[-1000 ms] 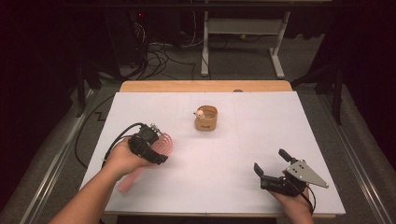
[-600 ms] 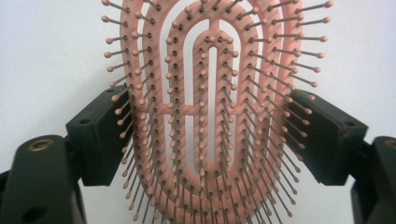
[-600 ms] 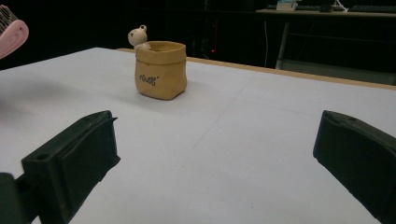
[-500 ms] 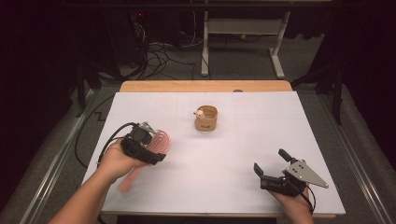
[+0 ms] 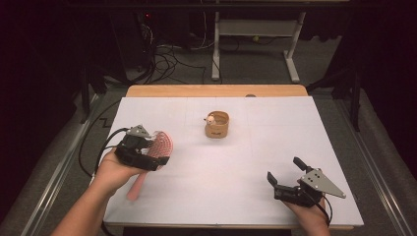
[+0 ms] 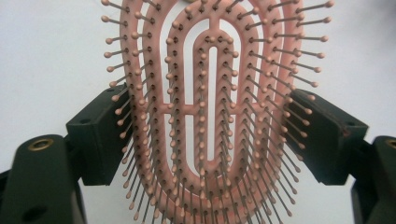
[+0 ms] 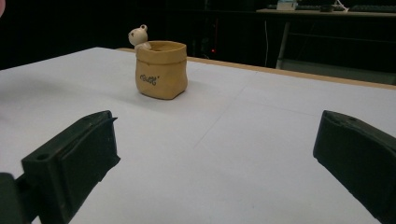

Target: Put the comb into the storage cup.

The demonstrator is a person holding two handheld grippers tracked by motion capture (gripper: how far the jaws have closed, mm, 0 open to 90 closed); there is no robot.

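Note:
A pink hairbrush (image 5: 161, 143) with ball-tipped bristles is in my left gripper (image 5: 156, 147), at the table's left. In the left gripper view the two black jaws press on either side of the brush's oval head (image 6: 212, 93), bristles facing the camera, so the left gripper (image 6: 212, 135) is shut on it. The brush handle (image 5: 136, 186) slants down toward the table's front edge, past the hand. My right gripper (image 5: 283, 168) rests near the front right, open, with nothing between its jaws (image 7: 215, 154).
A small tan sack-shaped pot (image 5: 217, 125) with a little bear figure on its rim stands mid-table, a bit toward the back; it is ahead of the right gripper (image 7: 161, 70). The white table top (image 5: 255, 162) has a wooden back edge. Cables and a desk frame lie beyond.
The left hand has lifted the brush a little and carried it slightly to the left. The right gripper has stayed where it was.

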